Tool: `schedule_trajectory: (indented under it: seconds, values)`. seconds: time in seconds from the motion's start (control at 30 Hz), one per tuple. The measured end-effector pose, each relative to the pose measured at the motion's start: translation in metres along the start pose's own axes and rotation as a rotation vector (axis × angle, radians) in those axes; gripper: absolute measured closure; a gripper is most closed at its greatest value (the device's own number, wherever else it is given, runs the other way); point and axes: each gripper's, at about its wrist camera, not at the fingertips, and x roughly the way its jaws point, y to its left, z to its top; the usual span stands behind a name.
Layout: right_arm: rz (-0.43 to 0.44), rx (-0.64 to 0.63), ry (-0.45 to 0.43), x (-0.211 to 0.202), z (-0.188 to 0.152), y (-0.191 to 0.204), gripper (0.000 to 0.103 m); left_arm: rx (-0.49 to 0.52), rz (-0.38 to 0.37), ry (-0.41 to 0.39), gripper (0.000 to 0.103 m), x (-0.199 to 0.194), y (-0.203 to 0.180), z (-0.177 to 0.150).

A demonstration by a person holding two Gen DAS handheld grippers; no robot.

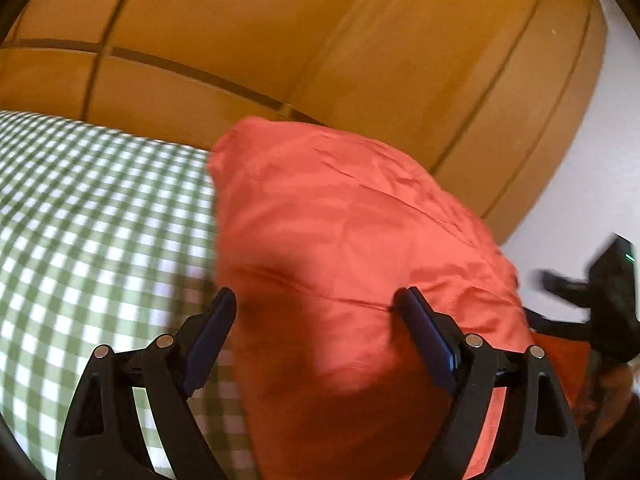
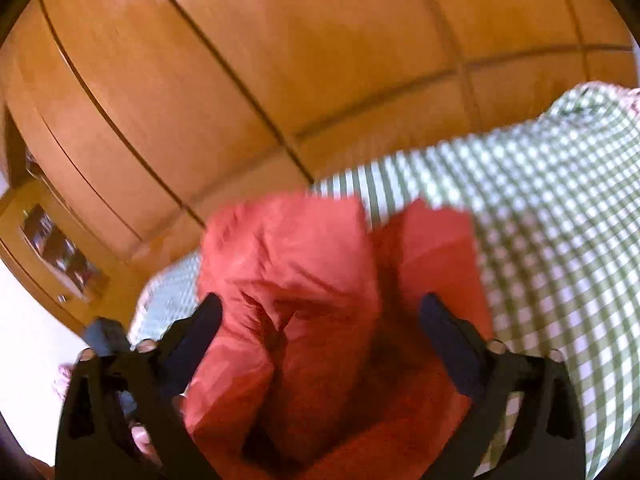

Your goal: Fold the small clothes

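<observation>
A red-orange garment (image 1: pixel 344 240) lies bunched on a green-and-white checked bedcover (image 1: pixel 92 216). My left gripper (image 1: pixel 316 300) is open, its dark blue pads spread wide just above the garment's near part. In the right wrist view the same garment (image 2: pixel 304 280) is crumpled with a deep crease in its middle. My right gripper (image 2: pixel 320 308) is open too, with the cloth lying between and below its two fingers (image 2: pixel 208 320). Neither gripper pinches cloth. The right gripper's black body (image 1: pixel 600 300) shows at the left wrist view's right edge. Both views are motion-blurred.
A wooden wardrobe (image 1: pixel 280 40) with panelled doors stands behind the bed and also fills the top of the right wrist view (image 2: pixel 280 60). A white wall (image 1: pixel 592 184) is at the right. A wooden shelf unit (image 2: pixel 52 248) stands at the left. The checked bedcover (image 2: pixel 560 220) stretches to the right.
</observation>
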Motion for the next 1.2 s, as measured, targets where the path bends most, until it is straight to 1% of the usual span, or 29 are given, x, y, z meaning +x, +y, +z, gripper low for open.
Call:
schedule_trajectory:
  seconds: [0.03, 0.07, 0.1, 0.13, 0.23, 0.33, 0.37, 0.43, 0.5, 0.53, 0.57, 0.63, 0.7, 0.77, 0.8, 0.83, 0.87, 0.9, 0.93, 0.97, 1.0, 1.07, 1.13, 1.17, 1.2]
  values:
    - [0.008, 0.015, 0.028, 0.008, -0.001, 0.0, 0.05, 0.013, -0.009, 0.003, 0.019, 0.0, -0.001, -0.001]
    - [0.015, 0.018, 0.031, 0.01, -0.002, 0.003, 0.055, 0.04, -0.01, 0.006, 0.019, 0.001, -0.008, -0.002]
    - [0.021, -0.005, 0.016, 0.006, -0.004, 0.007, 0.065, 0.069, -0.001, -0.002, 0.019, 0.001, -0.015, -0.003]
    - [0.028, -0.027, 0.003, 0.002, -0.007, 0.013, 0.079, 0.088, -0.007, -0.003, 0.019, 0.001, -0.02, -0.003]
    - [0.04, -0.101, -0.079, -0.026, -0.011, 0.027, 0.088, 0.122, -0.014, -0.001, 0.019, 0.004, -0.032, -0.004]
    - [0.046, -0.128, -0.16, -0.054, -0.023, 0.024, 0.09, 0.149, -0.04, -0.003, 0.018, 0.001, -0.049, -0.006]
    - [0.04, -0.125, -0.181, -0.062, -0.028, 0.023, 0.09, 0.167, -0.045, -0.003, 0.018, 0.002, -0.055, -0.006]
    - [0.011, -0.088, -0.213, -0.071, -0.041, 0.006, 0.09, 0.233, -0.036, 0.005, 0.018, 0.004, -0.073, -0.007]
    - [-0.013, 0.004, -0.227, -0.068, -0.053, -0.024, 0.09, 0.324, -0.007, 0.018, 0.018, 0.008, -0.095, -0.01]
    - [-0.031, 0.077, -0.218, -0.062, -0.063, -0.047, 0.09, 0.392, 0.018, 0.034, 0.018, 0.014, -0.11, -0.014]
    - [-0.042, 0.117, -0.208, -0.058, -0.07, -0.062, 0.09, 0.451, 0.039, 0.048, 0.017, 0.019, -0.122, -0.019]
    - [-0.03, 0.192, -0.214, -0.046, -0.086, -0.092, 0.09, 0.55, 0.07, 0.069, 0.011, 0.03, -0.142, -0.029]
    - [-0.014, 0.224, -0.251, -0.046, -0.099, -0.106, 0.088, 0.645, 0.12, 0.088, 0.008, 0.043, -0.159, -0.043]
    - [-0.029, 0.234, -0.265, -0.049, -0.105, -0.109, 0.084, 0.672, 0.135, 0.083, 0.006, 0.048, -0.164, -0.048]
    - [-0.034, 0.242, -0.271, -0.051, -0.107, -0.11, 0.08, 0.673, 0.137, 0.082, 0.005, 0.053, -0.161, -0.05]
    - [-0.04, 0.249, -0.272, -0.055, -0.108, -0.109, 0.074, 0.677, 0.146, 0.083, 0.005, 0.055, -0.161, -0.052]
    - [-0.051, 0.25, -0.276, -0.062, -0.108, -0.107, 0.071, 0.682, 0.154, 0.081, 0.005, 0.055, -0.16, -0.054]
    - [-0.06, 0.248, -0.285, -0.068, -0.104, -0.106, 0.065, 0.682, 0.157, 0.08, 0.005, 0.055, -0.16, -0.054]
    - [-0.078, 0.243, -0.312, -0.079, -0.101, -0.101, 0.053, 0.678, 0.157, 0.079, 0.005, 0.054, -0.16, -0.054]
    - [-0.088, 0.242, -0.332, -0.09, -0.098, -0.098, 0.044, 0.674, 0.158, 0.079, 0.005, 0.052, -0.163, -0.05]
    - [-0.1, 0.241, -0.348, -0.097, -0.094, -0.093, 0.031, 0.671, 0.158, 0.079, 0.005, 0.052, -0.163, -0.05]
    - [-0.098, 0.211, -0.351, -0.106, -0.084, -0.081, 0.031, 0.67, 0.167, 0.08, 0.004, 0.053, -0.162, -0.048]
    - [-0.125, 0.154, -0.344, -0.107, -0.071, -0.063, 0.032, 0.668, 0.179, 0.081, 0.004, 0.051, -0.168, -0.048]
    - [-0.158, 0.108, -0.326, -0.101, -0.062, -0.051, 0.035, 0.668, 0.182, 0.083, 0.004, 0.053, -0.172, -0.048]
    - [-0.178, 0.084, -0.311, -0.094, -0.056, -0.046, 0.046, 0.667, 0.186, 0.084, 0.004, 0.053, -0.175, -0.047]
